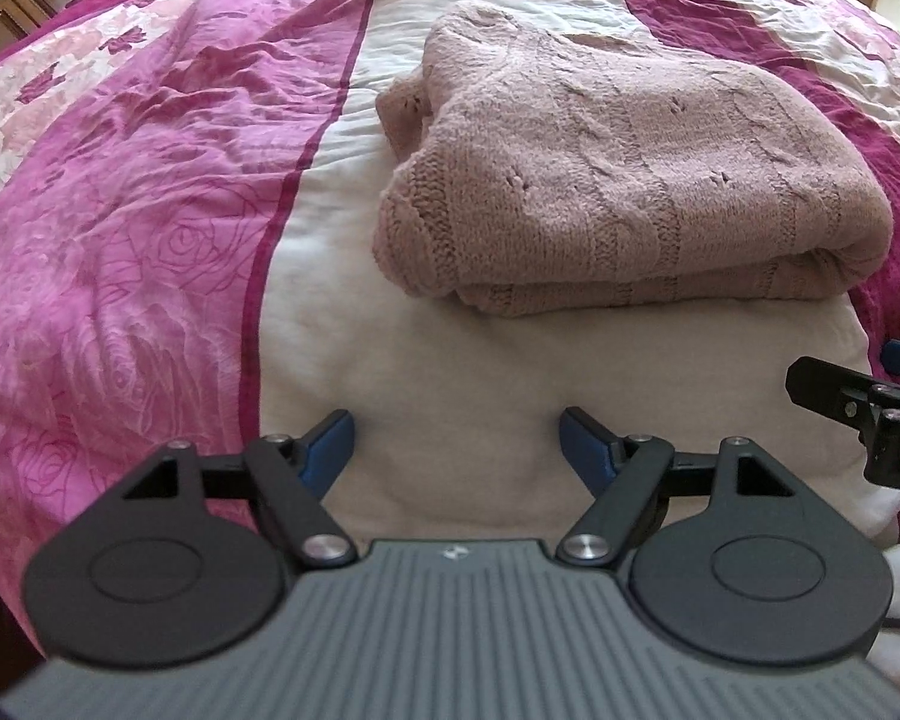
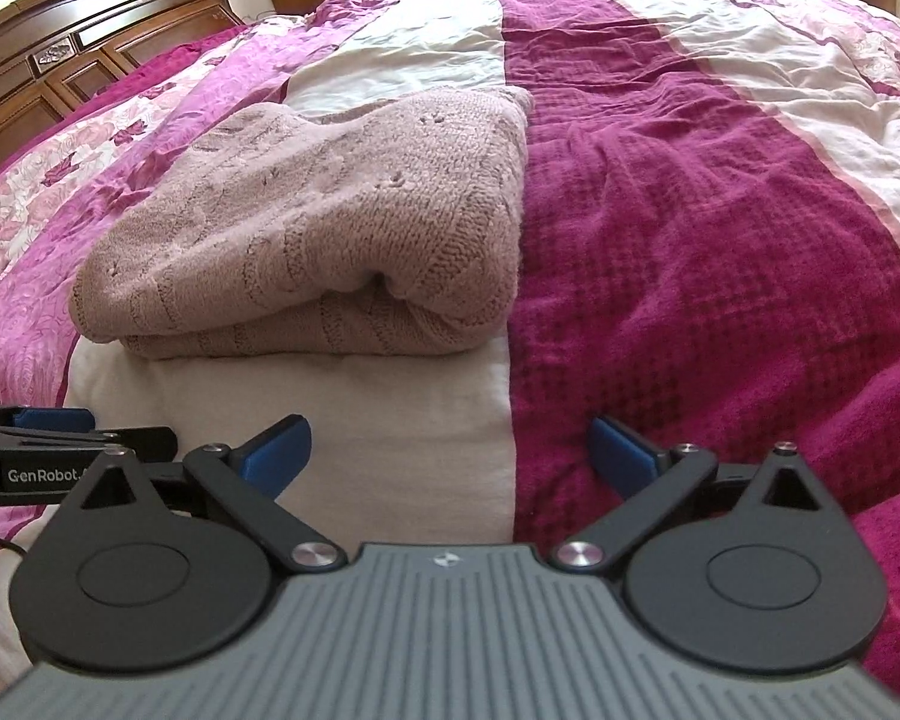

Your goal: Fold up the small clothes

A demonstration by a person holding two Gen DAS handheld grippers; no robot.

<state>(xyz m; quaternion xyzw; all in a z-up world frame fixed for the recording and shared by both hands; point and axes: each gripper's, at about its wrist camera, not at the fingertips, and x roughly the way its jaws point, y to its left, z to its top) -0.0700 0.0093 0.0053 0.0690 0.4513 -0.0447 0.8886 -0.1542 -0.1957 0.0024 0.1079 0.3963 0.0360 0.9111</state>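
Sweater (image 1: 618, 180) looks folded: compact stack on the bed (image 1: 150, 240), on the white stripe just beyond both tools. Left tool (image 1: 456, 438) and right tool (image 2: 447, 444) wide open, empty. Little left, maybe tidying.

You see a dusty-pink cable-knit sweater (image 1: 618, 168) on a bedspread (image 2: 690, 210) striped in cream, deep magenta and rose-printed pink; your grippers' fingertips (image 1: 330, 444) are blue.

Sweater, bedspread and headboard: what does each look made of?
Sweater: soft matte pink knit, probably wool or acrylic; ribbing and cable stitches show. Bedspread: woven fabric, likely cotton; crinkled and textured. Headboard: dark varnished wood with carved panels and slight gloss.
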